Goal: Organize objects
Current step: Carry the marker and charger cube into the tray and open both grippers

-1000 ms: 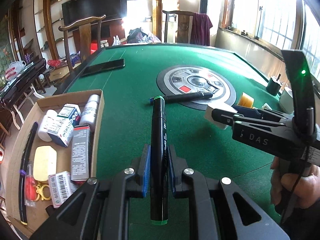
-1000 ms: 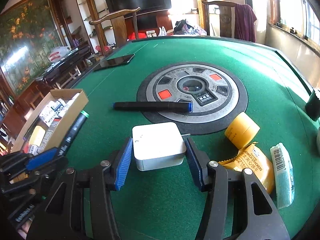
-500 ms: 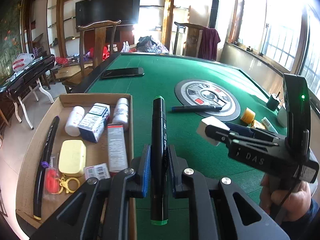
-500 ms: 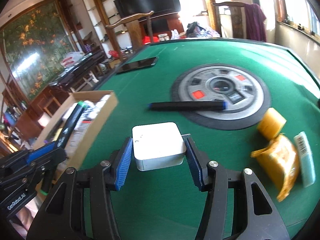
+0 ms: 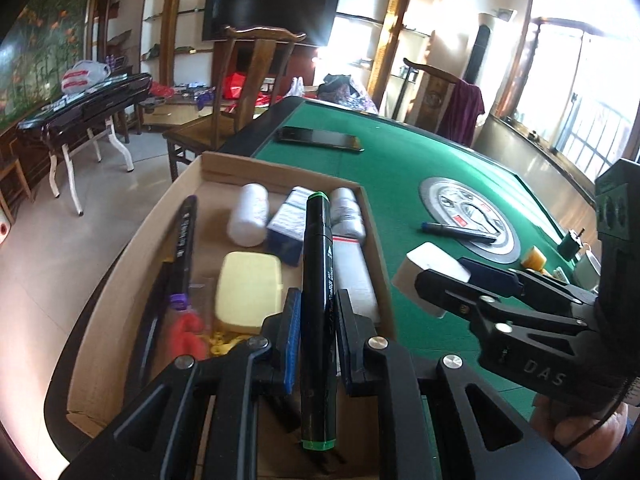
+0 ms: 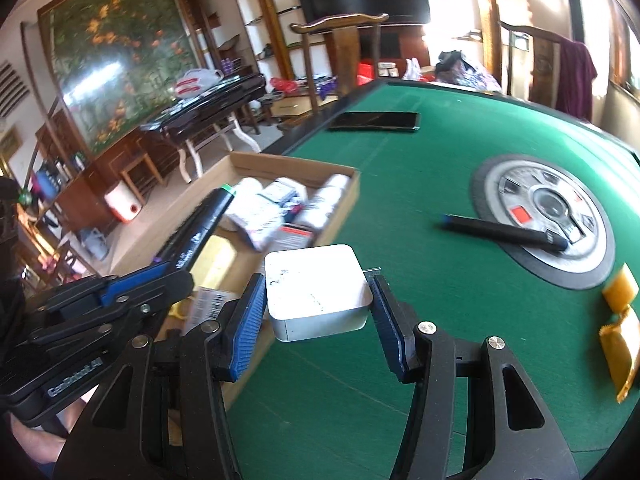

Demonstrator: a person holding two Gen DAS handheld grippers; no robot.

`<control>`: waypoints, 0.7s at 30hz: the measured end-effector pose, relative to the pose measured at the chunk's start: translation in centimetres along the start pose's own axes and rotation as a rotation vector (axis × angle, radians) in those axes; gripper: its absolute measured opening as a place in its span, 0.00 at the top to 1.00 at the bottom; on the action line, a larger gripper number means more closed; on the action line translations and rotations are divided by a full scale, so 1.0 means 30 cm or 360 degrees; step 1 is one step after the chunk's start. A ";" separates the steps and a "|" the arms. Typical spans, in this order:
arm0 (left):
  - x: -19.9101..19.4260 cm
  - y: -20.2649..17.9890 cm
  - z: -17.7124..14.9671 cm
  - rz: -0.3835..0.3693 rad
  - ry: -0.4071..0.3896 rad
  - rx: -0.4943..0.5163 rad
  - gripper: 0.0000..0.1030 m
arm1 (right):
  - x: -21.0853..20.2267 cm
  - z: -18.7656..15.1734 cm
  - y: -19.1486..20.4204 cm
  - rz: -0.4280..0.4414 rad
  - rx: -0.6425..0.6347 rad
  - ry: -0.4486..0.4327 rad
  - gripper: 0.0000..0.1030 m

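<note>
My left gripper (image 5: 316, 308) is shut on a black marker with green ends (image 5: 316, 264) and holds it above the cardboard box (image 5: 280, 168) at the table's left edge. The box holds white bottles, small cartons, a yellow case (image 5: 248, 280) and a black pen. My right gripper (image 6: 318, 300) is shut on a white square box (image 6: 312, 280) and holds it over the green felt beside the cardboard box (image 6: 288, 168). The white box also shows in the left wrist view (image 5: 432, 268). The marker also shows in the right wrist view (image 6: 200, 228).
A dark blue pen (image 6: 504, 232) lies across the round centre console (image 6: 548, 204) of the green table (image 6: 400, 168). A black phone (image 6: 376, 121) lies at the far side. Yellow snack packs (image 6: 620, 328) lie at the right. Chairs stand beyond the table.
Both grippers have moved left towards the cardboard box, each still holding its object. The marker is now over the box's inside; the white box is now by its right wall.
</note>
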State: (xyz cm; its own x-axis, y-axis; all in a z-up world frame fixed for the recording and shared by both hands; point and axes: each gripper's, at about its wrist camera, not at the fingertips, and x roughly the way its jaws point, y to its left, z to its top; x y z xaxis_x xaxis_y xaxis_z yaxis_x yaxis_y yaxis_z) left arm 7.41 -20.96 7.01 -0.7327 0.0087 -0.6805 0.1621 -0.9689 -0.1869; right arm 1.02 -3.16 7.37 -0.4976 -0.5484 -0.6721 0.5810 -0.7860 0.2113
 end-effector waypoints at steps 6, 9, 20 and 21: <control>0.013 0.120 -0.026 0.0045 0.0027 -0.0105 0.85 | 0.044 0.001 0.103 0.0036 -0.0088 0.0041 0.49; 0.021 0.155 -0.041 0.0064 0.0039 -0.0131 0.85 | 0.061 -0.012 0.140 0.0057 -0.0122 0.0068 0.49; 0.048 0.236 -0.054 0.0091 0.0057 -0.0211 0.85 | 0.076 -0.078 0.288 0.0080 -0.0312 0.0092 0.49; 0.049 0.240 -0.054 0.0092 0.0058 -0.0216 0.85 | 0.075 -0.086 0.305 0.0070 -0.0343 0.0085 0.49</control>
State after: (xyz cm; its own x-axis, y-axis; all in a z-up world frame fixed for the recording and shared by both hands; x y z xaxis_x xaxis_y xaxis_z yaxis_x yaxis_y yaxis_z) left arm 8.58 -27.52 3.52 -0.6953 -0.0348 -0.7178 0.2931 -0.9258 -0.2389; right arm 6.89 -10.86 5.97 -0.4372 -0.5603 -0.7035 0.7285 -0.6793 0.0883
